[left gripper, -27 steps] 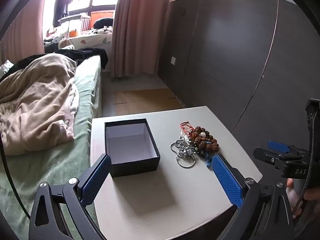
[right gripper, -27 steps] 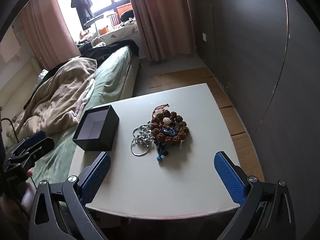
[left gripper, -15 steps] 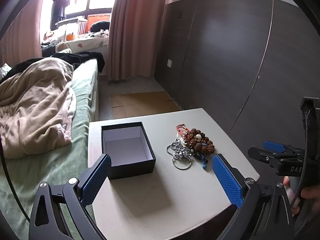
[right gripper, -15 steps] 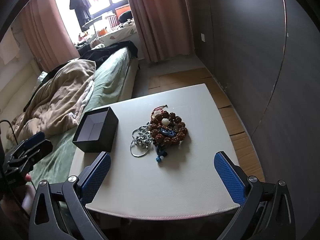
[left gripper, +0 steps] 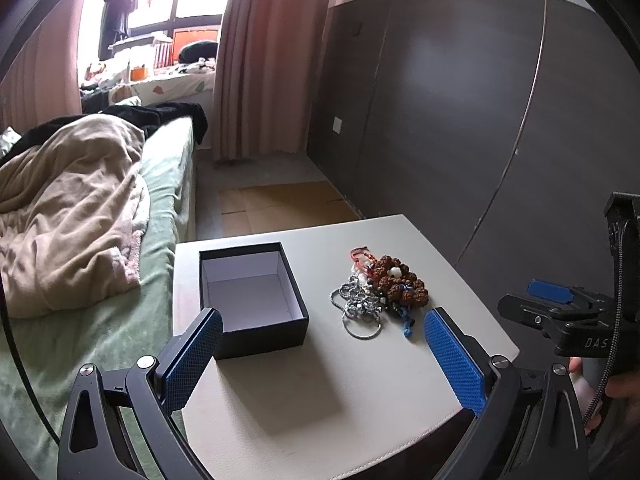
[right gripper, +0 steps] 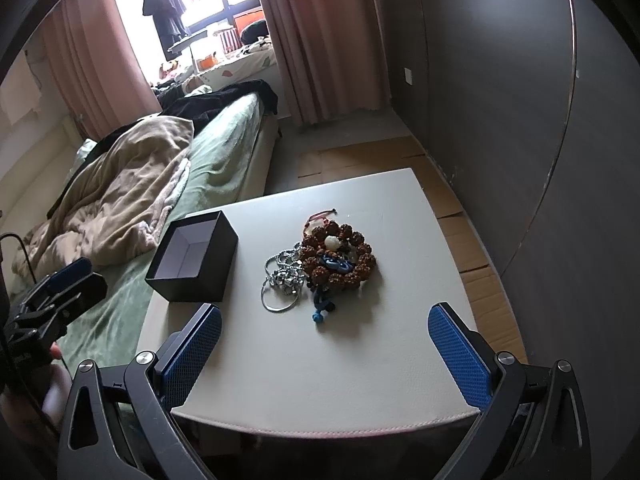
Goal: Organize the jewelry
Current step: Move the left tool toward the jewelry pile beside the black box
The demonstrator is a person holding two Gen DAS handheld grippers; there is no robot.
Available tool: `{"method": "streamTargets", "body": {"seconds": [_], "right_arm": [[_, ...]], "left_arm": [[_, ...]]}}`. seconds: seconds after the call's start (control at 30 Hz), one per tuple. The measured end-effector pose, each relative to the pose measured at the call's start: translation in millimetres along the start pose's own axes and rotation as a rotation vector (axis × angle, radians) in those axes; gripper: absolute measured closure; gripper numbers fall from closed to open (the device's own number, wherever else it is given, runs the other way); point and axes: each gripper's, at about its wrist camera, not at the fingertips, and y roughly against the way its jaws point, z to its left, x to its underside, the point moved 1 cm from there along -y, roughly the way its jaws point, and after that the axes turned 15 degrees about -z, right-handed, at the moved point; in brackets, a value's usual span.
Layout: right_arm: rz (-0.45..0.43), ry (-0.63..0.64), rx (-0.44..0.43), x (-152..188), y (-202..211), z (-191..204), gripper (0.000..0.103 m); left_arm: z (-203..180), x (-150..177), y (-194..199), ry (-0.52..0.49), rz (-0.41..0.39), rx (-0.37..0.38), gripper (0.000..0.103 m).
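An open black box (left gripper: 251, 296) with a white inside stands empty on the white table (left gripper: 320, 380); it also shows in the right wrist view (right gripper: 192, 262). To its right lies a jewelry pile: a brown bead bracelet (left gripper: 402, 284) (right gripper: 340, 258), a silver chain with a ring (left gripper: 358, 308) (right gripper: 282, 280), red cord (left gripper: 360, 256) and a blue tassel (right gripper: 320, 308). My left gripper (left gripper: 320, 356) is open and empty above the table's near edge. My right gripper (right gripper: 324, 354) is open and empty, short of the pile.
A bed (left gripper: 80, 240) with a green sheet and a beige blanket lies against the table's left side. A dark wall (left gripper: 460, 120) stands to the right. Cardboard (left gripper: 280, 204) covers the floor beyond the table. Each gripper shows at the edge of the other's view.
Both grippers have drifted a little; the table and jewelry sit slightly lower and closer in the views. Nothing on the table has moved.
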Motion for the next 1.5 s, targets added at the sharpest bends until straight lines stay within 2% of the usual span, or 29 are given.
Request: {"method": "streamTargets", "body": {"seconds": [1.5], "right_arm": [[-0.014,0.004,0.01,-2,4,0,0.0]], "left_arm": [[-14,2,3,-0.035,-0.007,0.043,0.002]]}}
